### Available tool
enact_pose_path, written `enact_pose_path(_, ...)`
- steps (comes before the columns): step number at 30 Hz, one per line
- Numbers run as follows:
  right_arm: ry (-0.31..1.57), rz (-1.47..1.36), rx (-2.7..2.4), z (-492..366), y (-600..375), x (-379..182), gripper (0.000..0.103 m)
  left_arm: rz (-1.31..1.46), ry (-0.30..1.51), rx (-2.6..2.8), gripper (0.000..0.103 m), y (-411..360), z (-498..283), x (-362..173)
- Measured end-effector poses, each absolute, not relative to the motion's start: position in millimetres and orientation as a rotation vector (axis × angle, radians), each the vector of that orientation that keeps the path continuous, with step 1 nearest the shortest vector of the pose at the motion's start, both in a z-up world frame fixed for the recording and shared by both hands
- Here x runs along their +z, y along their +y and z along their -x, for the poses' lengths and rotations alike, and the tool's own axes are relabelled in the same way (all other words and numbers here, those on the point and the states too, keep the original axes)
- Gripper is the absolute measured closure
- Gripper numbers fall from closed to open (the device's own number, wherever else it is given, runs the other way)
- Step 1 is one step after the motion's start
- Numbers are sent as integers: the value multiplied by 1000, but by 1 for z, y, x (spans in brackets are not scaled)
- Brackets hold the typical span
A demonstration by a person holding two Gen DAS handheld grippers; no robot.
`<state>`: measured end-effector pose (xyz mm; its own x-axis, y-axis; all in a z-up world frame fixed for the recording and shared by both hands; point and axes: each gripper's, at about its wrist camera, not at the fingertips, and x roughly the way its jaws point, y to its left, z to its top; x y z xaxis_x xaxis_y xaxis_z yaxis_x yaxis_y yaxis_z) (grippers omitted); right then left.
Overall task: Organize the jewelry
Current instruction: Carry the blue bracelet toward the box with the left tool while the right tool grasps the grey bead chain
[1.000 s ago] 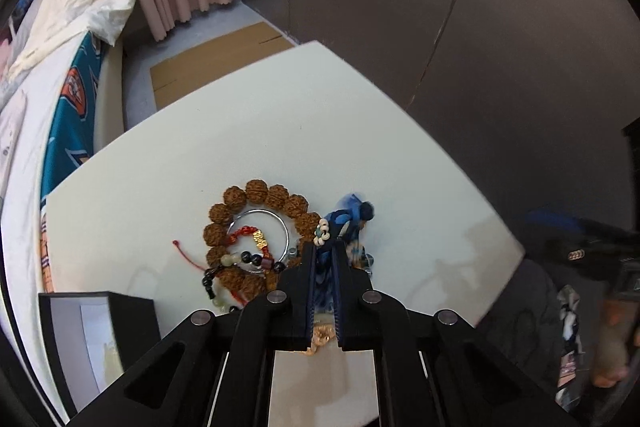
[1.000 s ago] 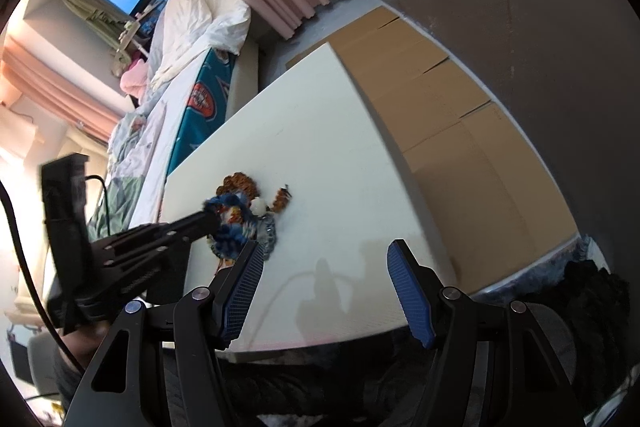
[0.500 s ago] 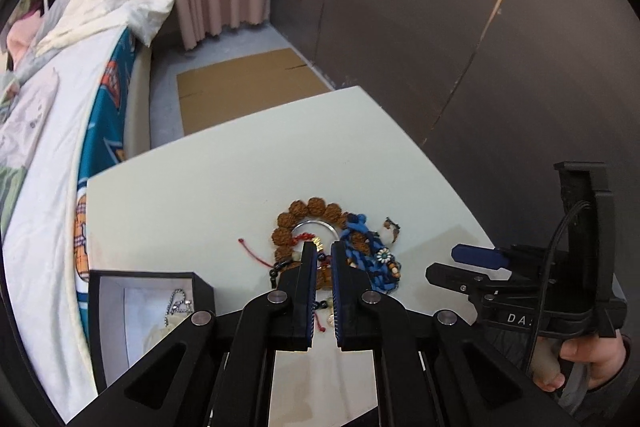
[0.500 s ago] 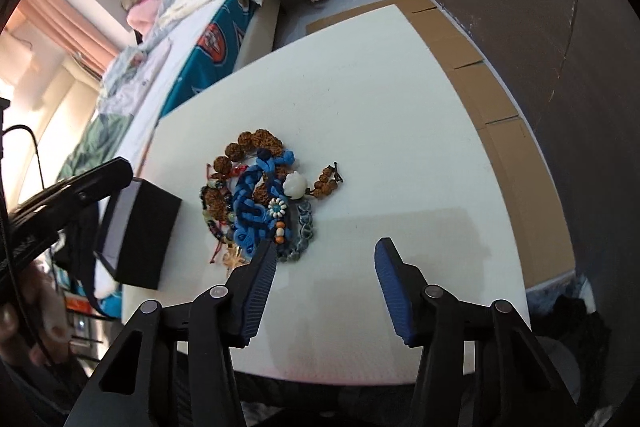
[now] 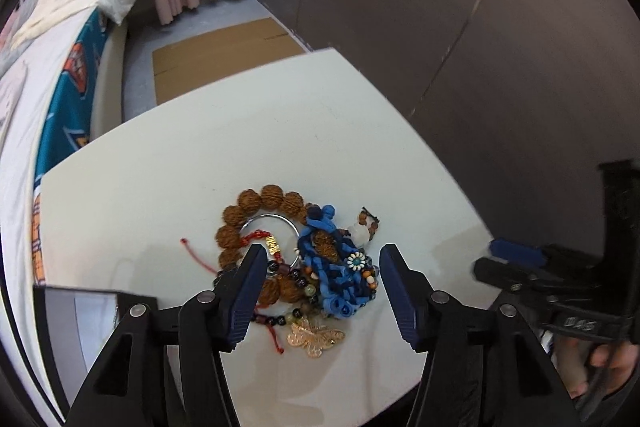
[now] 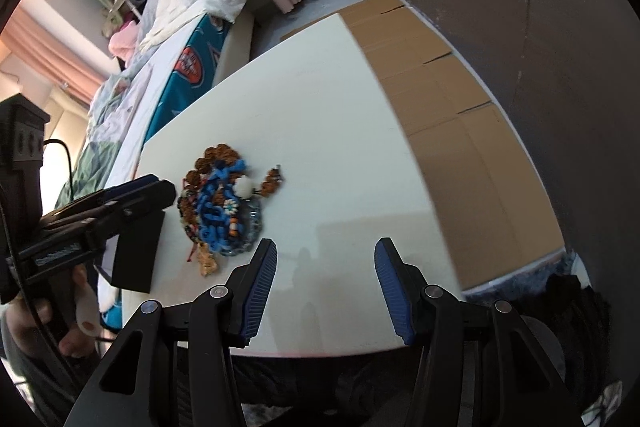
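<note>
While both tools hang above the white tabletop (image 5: 208, 155), the left gripper (image 5: 322, 281) has its blue-padded jaws spread wide and empty, framing the near part of the jewelry pile (image 5: 304, 263), and the right gripper (image 6: 324, 277) is likewise spread and empty over bare tabletop near the front edge, well to the side of the pile. Nearest the left gripper lies a gold butterfly piece (image 5: 316, 337), flat and apart enough from the rest to look like the easiest single pick. Just beyond it, a strand of small dark and pale beads (image 5: 288, 319) and a red cord (image 5: 200, 259) run under the heap, so a careless pinch there would likely drag several pieces together. Further on, the blue knotted cord piece (image 5: 340, 267) sits on top of the large brown bead bracelet (image 5: 256, 223) and a thin silver ring (image 5: 272, 227), with a small brown bead string (image 5: 370, 223) at the far side. A black box (image 6: 138, 251) stands at the tabletop's front left corner, probably the place to put things. A good approach is to lower the left jaws around one loose piece only, close gently, and lift slowly to check nothing trails.
</note>
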<state>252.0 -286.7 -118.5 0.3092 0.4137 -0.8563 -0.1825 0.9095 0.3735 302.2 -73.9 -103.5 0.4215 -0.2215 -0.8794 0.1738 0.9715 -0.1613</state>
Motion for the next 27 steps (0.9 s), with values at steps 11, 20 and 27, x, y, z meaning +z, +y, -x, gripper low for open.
enact_pose_path(11, 1200, -246, 390, -250, -301, -120, 51, 4, 1196, -260, 69, -83, -323, -137)
enact_pose_path(20, 1205, -245, 421, -251, -290, -123, 51, -10, 1130, -253, 94, -77, -312, -120)
enact_pose_path(27, 1217, -184, 477, -261, -260, -127, 51, 25, 1059, -266, 94, -67, -300, -95)
